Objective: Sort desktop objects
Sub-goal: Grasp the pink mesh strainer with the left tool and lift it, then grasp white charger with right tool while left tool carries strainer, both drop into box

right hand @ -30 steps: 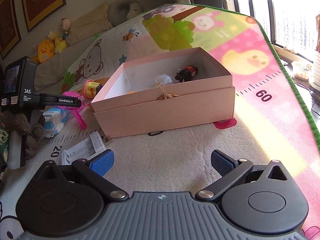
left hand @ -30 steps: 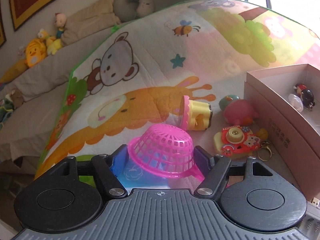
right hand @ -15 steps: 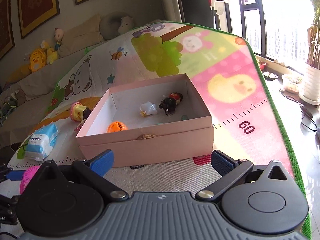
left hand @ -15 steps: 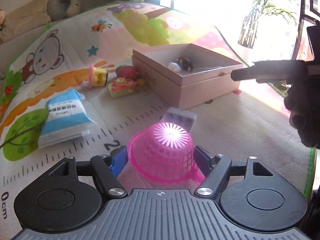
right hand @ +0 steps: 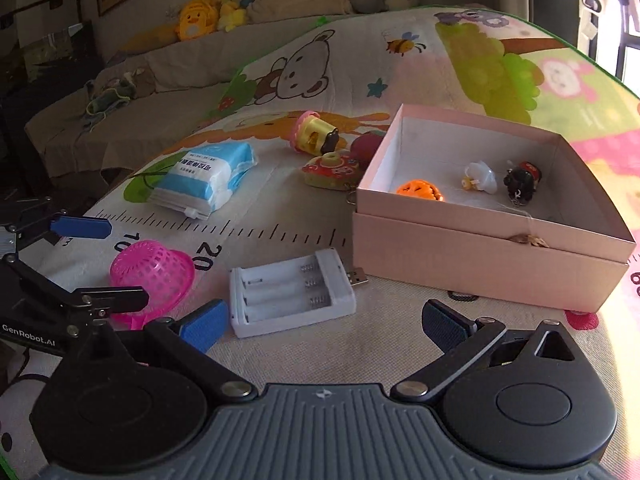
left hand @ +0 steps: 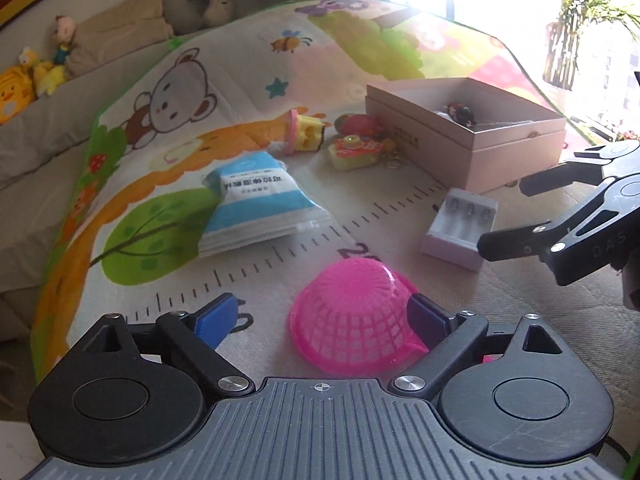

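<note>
Down between the spread fingers of the left gripper [left hand: 322, 314] lies the pink basket [left hand: 354, 316], upside down on the play mat [left hand: 520, 292]. Its far side rests against the right blue fingertip, while the left fingertip stands clear of it with bare mat in between, so nothing is pinched. In the right wrist view the same basket [right hand: 152, 276] sits low on the left, with the left gripper's dark fingers [right hand: 108, 298] on either side of it.

Beyond the basket, a blue-and-white tissue pack [left hand: 256, 204] lies further out on the printed ruler marks, and the white battery charger [left hand: 464, 226] is off to the right, near the black fingers of the right gripper [left hand: 508, 212].

That right gripper [right hand: 324, 322] is also wide apart and holds nothing; the charger [right hand: 294, 292] lies just ahead of its left blue fingertip, its USB plug pointing toward the pink box [right hand: 492, 256].

The box stands open further right, holding an orange ball [right hand: 420, 190], a small white toy [right hand: 482, 176] and a dark figurine [right hand: 522, 180]. Just beside its left wall lie a toy camera [right hand: 330, 170] and a yellow-and-pink toy [right hand: 314, 136].
</note>
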Tool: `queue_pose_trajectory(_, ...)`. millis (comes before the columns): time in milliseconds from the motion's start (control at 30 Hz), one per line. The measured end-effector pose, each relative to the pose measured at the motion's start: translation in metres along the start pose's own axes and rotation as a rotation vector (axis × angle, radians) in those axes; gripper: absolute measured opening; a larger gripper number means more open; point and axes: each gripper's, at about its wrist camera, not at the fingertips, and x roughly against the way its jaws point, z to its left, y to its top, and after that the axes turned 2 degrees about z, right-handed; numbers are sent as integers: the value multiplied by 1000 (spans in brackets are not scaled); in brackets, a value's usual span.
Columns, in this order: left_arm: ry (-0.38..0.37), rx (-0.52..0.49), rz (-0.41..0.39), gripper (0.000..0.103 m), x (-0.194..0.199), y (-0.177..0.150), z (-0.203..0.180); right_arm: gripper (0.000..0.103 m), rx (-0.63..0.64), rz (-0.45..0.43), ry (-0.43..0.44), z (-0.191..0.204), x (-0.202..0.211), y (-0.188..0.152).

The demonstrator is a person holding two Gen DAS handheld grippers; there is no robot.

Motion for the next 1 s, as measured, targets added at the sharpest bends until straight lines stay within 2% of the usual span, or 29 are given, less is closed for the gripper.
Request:
queue_pose_trajectory(167,-86,56,27,99,5,-5,-5,101,18,28,13,8,-25,7)
queue_pose_trajectory(200,-87,59,37,100,4,-6,-10,90,24,44,11,8,-27,6)
queue_pose_trajectory(267,-79,69,58,100,0,-6,-15,80,45,39,-6,9,-22,2)
queue_pose_trajectory(400,4,125,124,101,-19,-1,-22,80,-8,51,-62,-7,-1,-14)
queue_pose_trajectory(467,39,125,118,102,-27,4,-27,80,-55,48,-102,-21,12,-26)
queue_pose_trajectory(500,31,125,115,102,-30,7,-30,80,-76,49,-129,-27,19,-32)
queue_pose_trajectory(567,-7,97,108,102,-37,15,-39,80,-114,51,-155,-38,32,-43)
queue_pose_trajectory(633,-75,27,86,102,-43,21,-56,80,-135,51,-128,-45,45,-53)
queue_pose_trajectory(733,-256,-146,39,100,-49,24,-87,92,-126,48,-69,-43,57,-62)
queue_pose_trajectory(800,-248,-193,27,101,-51,25,-97,96,-98,35,-100,-40,61,-66)
queue_pose_trajectory(900,-215,-198,43,101,-49,26,-98,100,-94,4,-173,-43,63,-67)
queue_pose_trajectory(1000,-184,-211,54,102,-40,20,-93,103,-127,0,-167,-50,59,-63)
